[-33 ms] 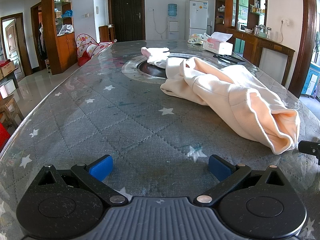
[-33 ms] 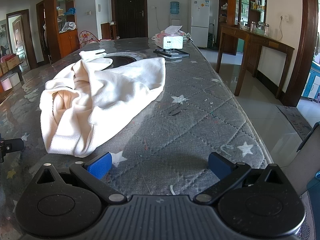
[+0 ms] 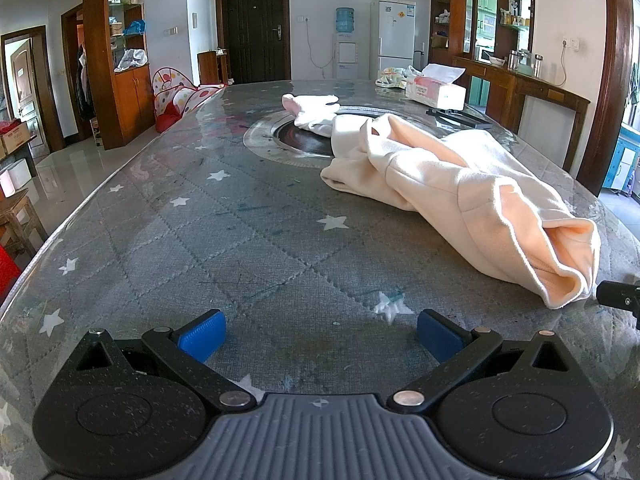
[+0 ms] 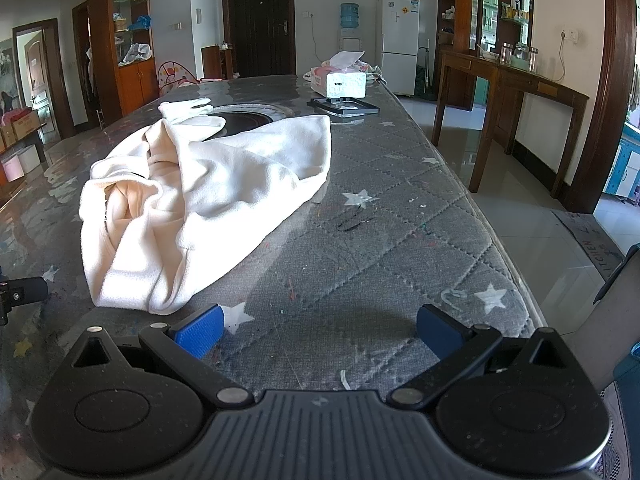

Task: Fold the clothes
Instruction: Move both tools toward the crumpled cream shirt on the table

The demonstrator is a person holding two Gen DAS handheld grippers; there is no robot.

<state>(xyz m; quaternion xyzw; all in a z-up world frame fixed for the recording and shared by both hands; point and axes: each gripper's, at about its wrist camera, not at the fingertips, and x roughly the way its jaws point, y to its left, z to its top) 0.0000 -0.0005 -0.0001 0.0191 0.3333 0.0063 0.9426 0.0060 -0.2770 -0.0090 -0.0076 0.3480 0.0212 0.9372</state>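
Observation:
A cream garment (image 3: 460, 188) lies crumpled on the grey star-patterned table (image 3: 240, 240), ahead and to the right of my left gripper (image 3: 320, 332). It also shows in the right wrist view (image 4: 200, 196), ahead and to the left of my right gripper (image 4: 318, 332). Both grippers are open and empty, low over the table's near end, apart from the cloth. A smaller white garment (image 3: 312, 110) lies beyond it by the round inset (image 3: 296, 140).
A tissue box (image 3: 436, 90) and a flat black stand (image 4: 344, 106) sit at the far right of the table. The table's right edge (image 4: 500, 248) drops to a tiled floor. A wooden side table (image 4: 512, 88) stands to the right.

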